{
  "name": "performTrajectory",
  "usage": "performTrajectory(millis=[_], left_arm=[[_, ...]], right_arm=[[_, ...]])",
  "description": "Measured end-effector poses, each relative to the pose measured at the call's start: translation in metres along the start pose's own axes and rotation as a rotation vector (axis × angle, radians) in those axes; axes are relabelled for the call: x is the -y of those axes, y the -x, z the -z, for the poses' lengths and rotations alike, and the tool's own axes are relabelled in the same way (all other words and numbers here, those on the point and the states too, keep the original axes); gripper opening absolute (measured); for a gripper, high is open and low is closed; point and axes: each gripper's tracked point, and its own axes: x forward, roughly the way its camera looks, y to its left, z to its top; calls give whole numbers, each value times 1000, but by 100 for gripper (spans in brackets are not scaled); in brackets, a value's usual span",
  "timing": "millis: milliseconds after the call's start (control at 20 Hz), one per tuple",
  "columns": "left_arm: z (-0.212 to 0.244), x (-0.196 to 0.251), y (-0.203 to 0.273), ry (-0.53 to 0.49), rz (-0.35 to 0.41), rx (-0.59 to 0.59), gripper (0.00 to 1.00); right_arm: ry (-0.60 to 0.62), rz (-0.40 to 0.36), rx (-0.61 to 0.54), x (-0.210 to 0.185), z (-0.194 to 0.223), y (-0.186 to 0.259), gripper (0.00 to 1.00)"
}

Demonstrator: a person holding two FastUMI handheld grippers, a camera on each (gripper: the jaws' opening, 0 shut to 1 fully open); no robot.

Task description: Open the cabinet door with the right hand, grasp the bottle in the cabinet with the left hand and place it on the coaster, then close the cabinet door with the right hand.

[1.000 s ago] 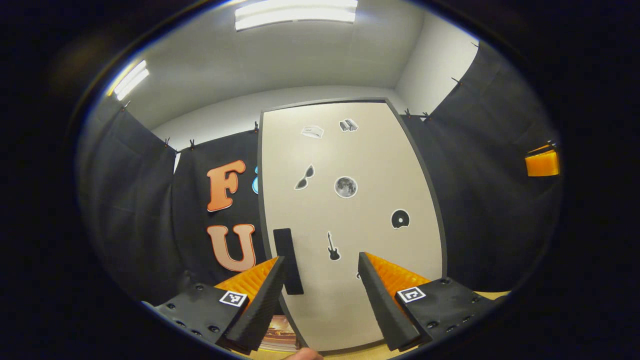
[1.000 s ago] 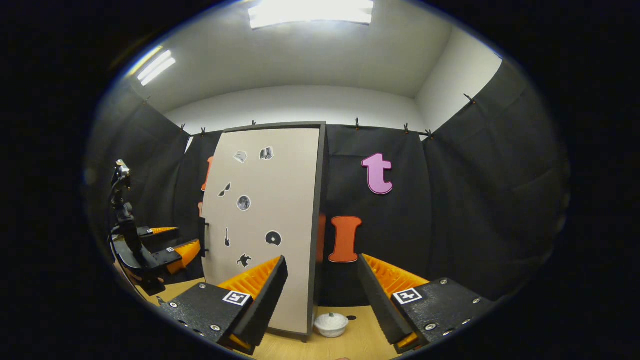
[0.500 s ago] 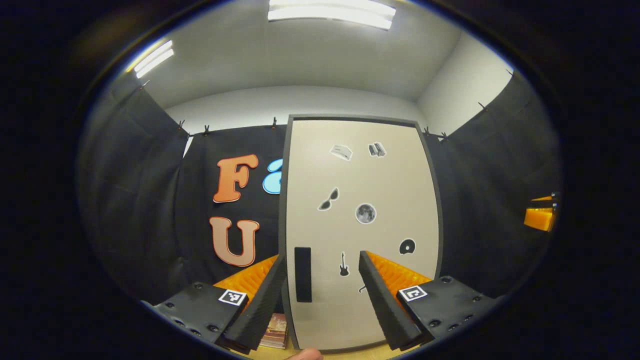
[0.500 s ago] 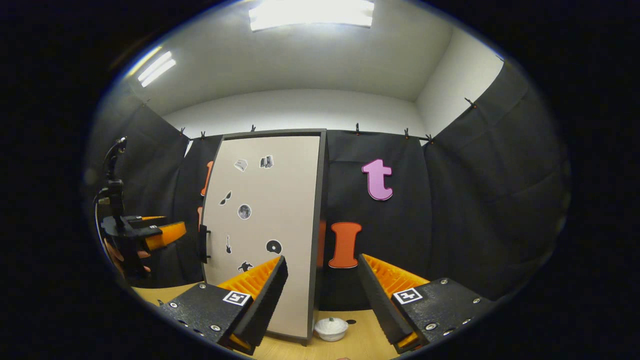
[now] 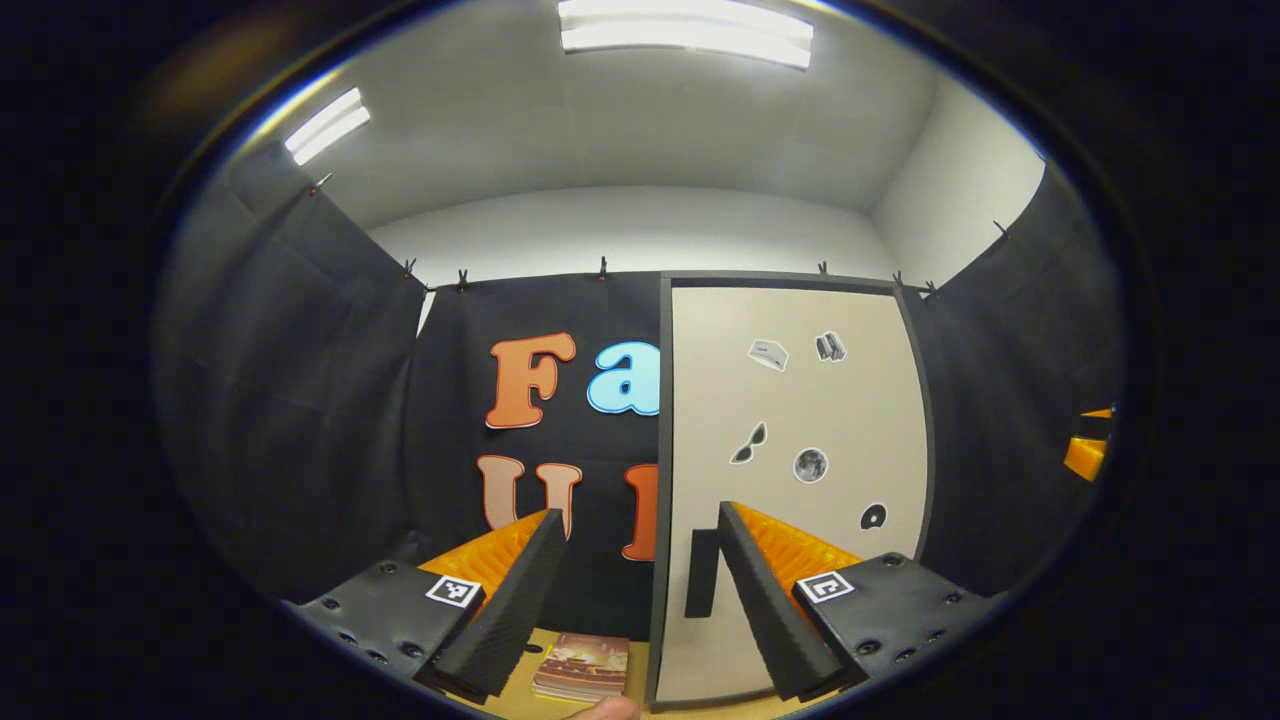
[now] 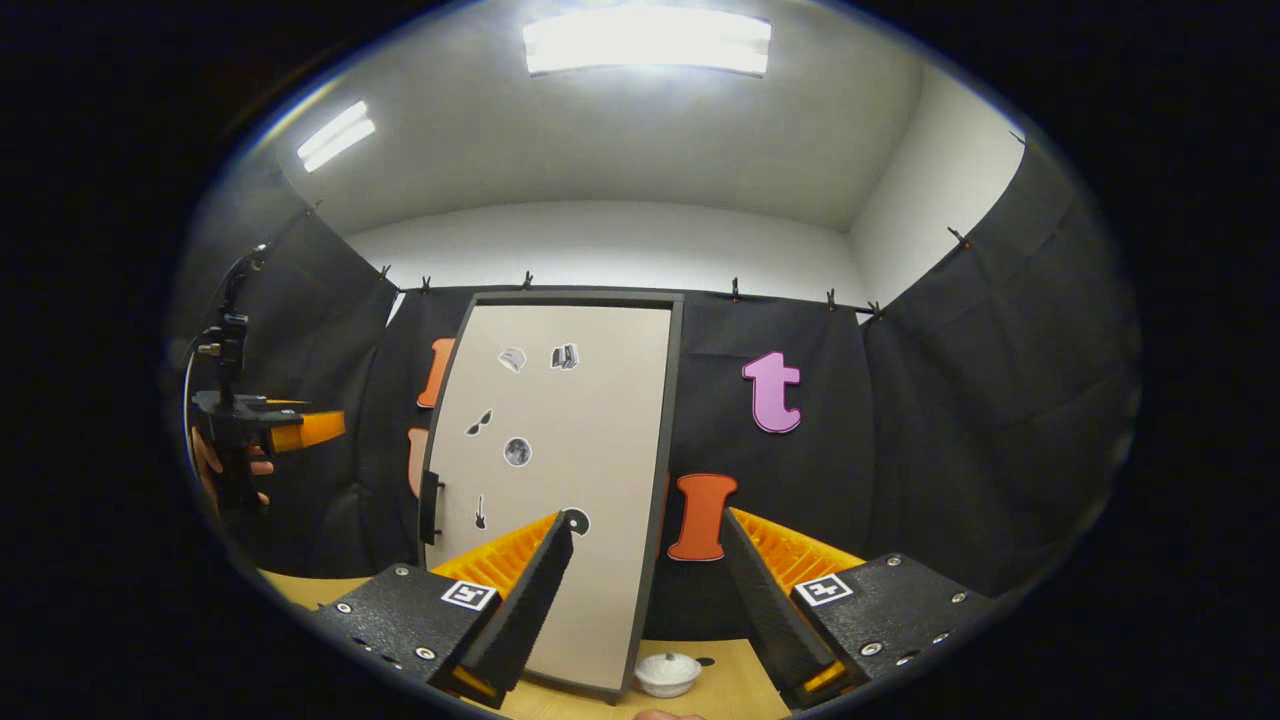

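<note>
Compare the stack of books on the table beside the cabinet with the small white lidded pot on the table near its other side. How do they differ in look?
The stack of books is flat, rectangular and warm-toned with a printed cover; the lidded pot is round, white and plain, with a knob on top. The books lie left of the cabinet door in the left gripper view; the pot sits by its right edge in the right gripper view. Both rest on the wooden table.

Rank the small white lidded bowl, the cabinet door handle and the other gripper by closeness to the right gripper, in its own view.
1. White lidded bowl, on the table between its jaws.
2. Door handle, on the left.
3. Left gripper, far left.
</note>
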Motion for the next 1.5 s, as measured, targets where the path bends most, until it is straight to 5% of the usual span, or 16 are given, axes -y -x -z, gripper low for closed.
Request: performTrajectory(millis=[650, 1500], left_arm=[[-3, -32, 22, -68, -42, 31, 99], [-18, -26, 40, -49, -36, 91, 98]], right_arm=[[-10, -89, 3, -49, 9, -23, 94], [-26, -90, 35, -45, 6, -20, 97]])
